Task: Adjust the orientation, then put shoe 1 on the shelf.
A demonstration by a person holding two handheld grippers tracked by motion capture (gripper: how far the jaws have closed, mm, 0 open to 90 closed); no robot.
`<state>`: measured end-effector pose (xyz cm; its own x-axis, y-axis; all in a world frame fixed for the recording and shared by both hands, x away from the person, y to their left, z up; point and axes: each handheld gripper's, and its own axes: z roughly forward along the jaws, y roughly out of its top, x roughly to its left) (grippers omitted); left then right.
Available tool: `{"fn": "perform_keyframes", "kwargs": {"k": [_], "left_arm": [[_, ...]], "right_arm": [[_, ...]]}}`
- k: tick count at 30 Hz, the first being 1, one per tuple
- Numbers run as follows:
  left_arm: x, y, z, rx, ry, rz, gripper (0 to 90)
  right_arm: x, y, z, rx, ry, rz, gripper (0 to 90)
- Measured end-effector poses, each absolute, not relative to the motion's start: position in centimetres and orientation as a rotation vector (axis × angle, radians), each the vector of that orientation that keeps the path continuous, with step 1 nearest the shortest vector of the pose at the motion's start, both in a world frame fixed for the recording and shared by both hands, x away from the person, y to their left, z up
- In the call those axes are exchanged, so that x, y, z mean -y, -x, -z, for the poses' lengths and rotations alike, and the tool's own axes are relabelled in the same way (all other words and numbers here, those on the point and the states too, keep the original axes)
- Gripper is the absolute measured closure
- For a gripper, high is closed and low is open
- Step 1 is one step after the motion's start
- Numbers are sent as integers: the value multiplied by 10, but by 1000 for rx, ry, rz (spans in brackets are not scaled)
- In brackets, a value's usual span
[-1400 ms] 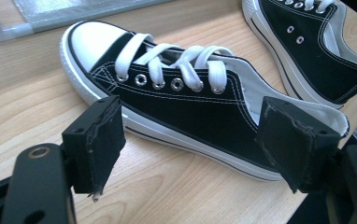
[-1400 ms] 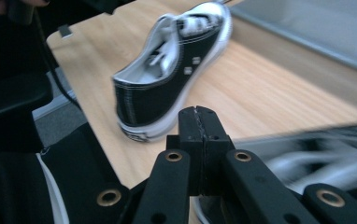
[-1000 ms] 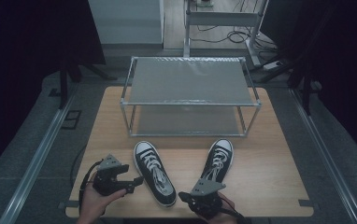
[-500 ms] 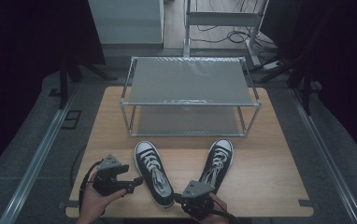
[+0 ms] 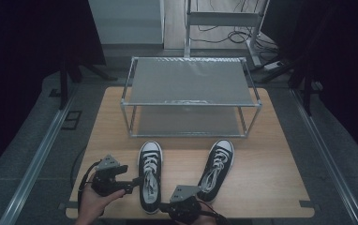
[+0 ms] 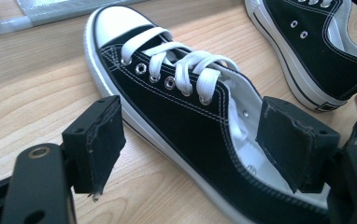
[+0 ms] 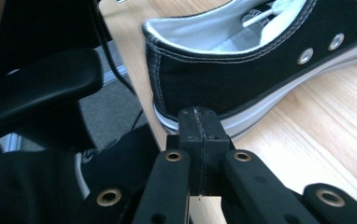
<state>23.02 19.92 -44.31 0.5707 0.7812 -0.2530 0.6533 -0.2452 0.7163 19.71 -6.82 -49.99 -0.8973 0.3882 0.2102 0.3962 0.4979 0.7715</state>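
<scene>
Two black canvas sneakers with white laces lie on the wooden table, toes away from me: the left shoe (image 5: 150, 180) (image 6: 176, 102) and the right shoe (image 5: 217, 166) (image 6: 321, 51). My left gripper (image 5: 136, 180) (image 6: 195, 144) is open, its jaws standing on either side of the left shoe's near side wall, close to the collar. My right gripper (image 5: 185, 209) (image 7: 199, 126) is shut on nothing, its tip just short of the left shoe's heel (image 7: 200, 79) at the table's front edge.
A metal two-shelf rack (image 5: 190, 96) stands across the back half of the table (image 5: 271, 187), both shelves bare. Bare wood lies to the right of the shoes. Floor rails run along both sides of the table.
My right gripper has moved left and nearer the front edge, from beside the right shoe to behind the left shoe's heel. The left gripper has edged toward the left shoe.
</scene>
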Motion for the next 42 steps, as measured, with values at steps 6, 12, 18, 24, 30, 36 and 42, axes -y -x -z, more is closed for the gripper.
{"fn": "perform_keyframes", "kwargs": {"k": [6, 12, 18, 24, 30, 36, 42], "left_arm": [[-208, -231, 442, -1162, -1960, -205, 233], [-214, -230, 439, -1168, -1950, -215, 233], [-215, -230, 439, -1175, -1948, -219, 233], [-215, -231, 440, -1178, -1953, -222, 232], [-214, -230, 439, -1180, -1957, -218, 229], [-208, -234, 441, -1216, -1998, -225, 193], [-195, -241, 441, -1233, -2046, -230, 144]], "right_arm": [[43, -207, 508, 2663, 662, 1409, 900], [22, -211, 510, 2656, 621, 1426, 900], [11, -212, 512, 2653, 603, 1444, 900], [-2, -214, 515, 2647, 580, 1467, 900], [9, -213, 512, 2643, 599, 1482, 870], [60, -195, 481, 2690, 653, 1613, 660], [114, -184, 453, 2710, 758, 1764, 536]]}}
